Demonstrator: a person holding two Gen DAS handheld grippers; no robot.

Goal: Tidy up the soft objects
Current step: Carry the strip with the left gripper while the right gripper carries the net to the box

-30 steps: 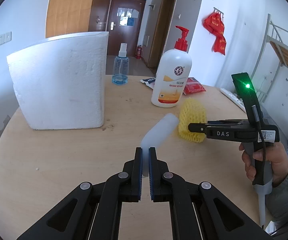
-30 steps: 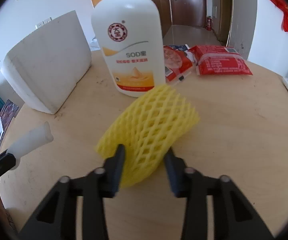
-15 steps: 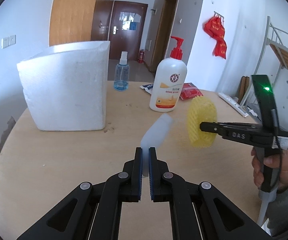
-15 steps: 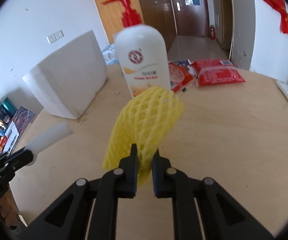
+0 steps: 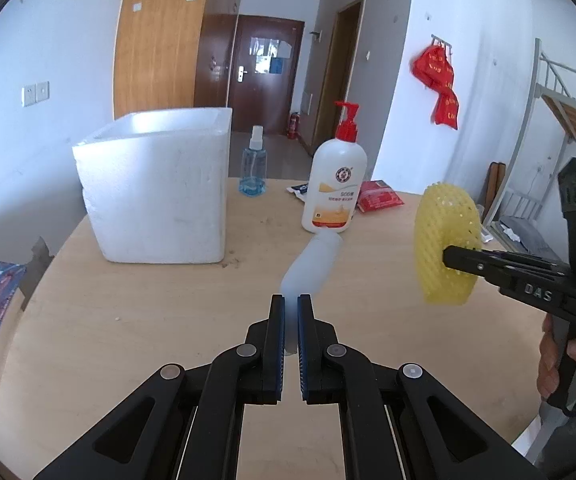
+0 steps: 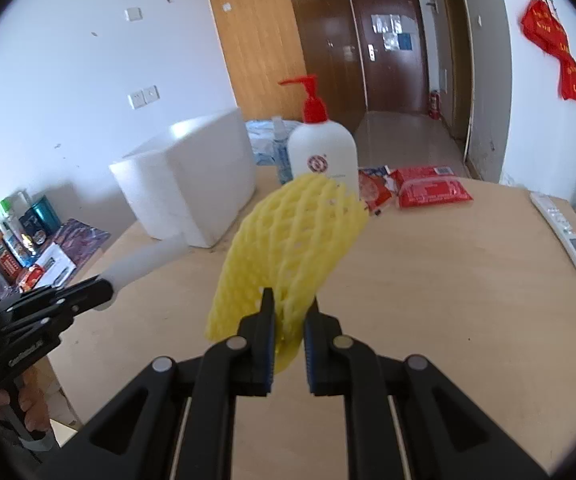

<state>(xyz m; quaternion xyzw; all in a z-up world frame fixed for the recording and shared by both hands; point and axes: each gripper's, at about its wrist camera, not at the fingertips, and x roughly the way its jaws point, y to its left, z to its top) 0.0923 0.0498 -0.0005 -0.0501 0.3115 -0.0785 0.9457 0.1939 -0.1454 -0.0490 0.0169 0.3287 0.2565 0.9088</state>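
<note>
The foam box (image 5: 156,192) is sitting on the worktop (image 5: 128,320) toward its far left. To the right of the box, the spray bottle (image 5: 253,168) is standing near the far edge, and the pump bottle (image 5: 335,188) is standing further right and nearer. 2 packets (image 6: 427,192) are lying behind and right of the pump bottle. The remote (image 6: 563,236) is lying along the worktop's right edge. The left gripper (image 5: 291,312) is holding the foam tube (image 5: 309,266) above the worktop's middle, pointing toward the pump bottle. The right gripper (image 6: 289,312) is holding the foam net (image 6: 291,244) in the air, right of the tube.
</note>
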